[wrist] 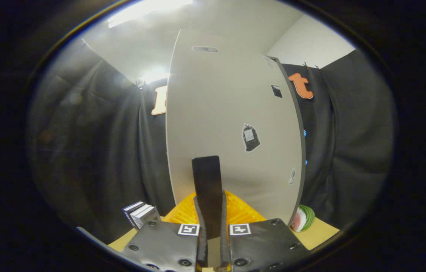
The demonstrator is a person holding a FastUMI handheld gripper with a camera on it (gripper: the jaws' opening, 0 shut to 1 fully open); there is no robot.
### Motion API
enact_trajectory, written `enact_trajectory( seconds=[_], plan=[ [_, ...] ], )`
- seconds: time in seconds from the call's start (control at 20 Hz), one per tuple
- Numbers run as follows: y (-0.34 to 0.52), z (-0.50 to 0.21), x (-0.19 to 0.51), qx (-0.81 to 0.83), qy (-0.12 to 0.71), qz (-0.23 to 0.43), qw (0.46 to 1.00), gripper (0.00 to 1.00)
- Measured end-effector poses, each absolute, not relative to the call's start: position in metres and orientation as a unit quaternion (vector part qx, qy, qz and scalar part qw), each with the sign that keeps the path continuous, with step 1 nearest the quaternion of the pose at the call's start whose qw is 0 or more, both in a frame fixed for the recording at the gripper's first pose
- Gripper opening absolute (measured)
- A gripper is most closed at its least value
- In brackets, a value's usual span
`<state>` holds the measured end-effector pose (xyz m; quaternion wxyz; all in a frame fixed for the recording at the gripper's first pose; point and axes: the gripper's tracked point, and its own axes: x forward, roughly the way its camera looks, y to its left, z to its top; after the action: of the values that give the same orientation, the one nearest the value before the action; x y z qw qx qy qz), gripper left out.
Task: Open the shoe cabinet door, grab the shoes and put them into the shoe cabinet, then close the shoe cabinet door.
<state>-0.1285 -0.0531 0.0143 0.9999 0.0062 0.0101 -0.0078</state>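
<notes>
My gripper (212, 226) is shut on a dark flat strip (207, 181) that rises upright from between the fingers. I cannot tell whether this strip is part of a shoe or fixed to the cabinet. Right behind it stands the tall white shoe cabinet (228, 113). Its broad pale front carries a few small dark stickers (251, 137) and an oval recess (205, 49) near the top. A grey edge (299, 124) runs down the cabinet's right side. At the foot of the cabinet, just beyond the fingers, lies a yellow ribbed thing (241, 211).
Two or three small boxes (141, 214) stand on the tan tabletop (316, 234) left of the fingers. A watermelon-slice toy (302, 218) lies at the cabinet's right foot. Black cloth walls close in on both sides and behind.
</notes>
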Motion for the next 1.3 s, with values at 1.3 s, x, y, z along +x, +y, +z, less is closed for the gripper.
enact_trajectory(
  seconds=[1.3],
  plan=[
    [-0.201, 0.037, -0.251, 0.031, 0.006, -0.046, 0.998, 0.13]
  ],
)
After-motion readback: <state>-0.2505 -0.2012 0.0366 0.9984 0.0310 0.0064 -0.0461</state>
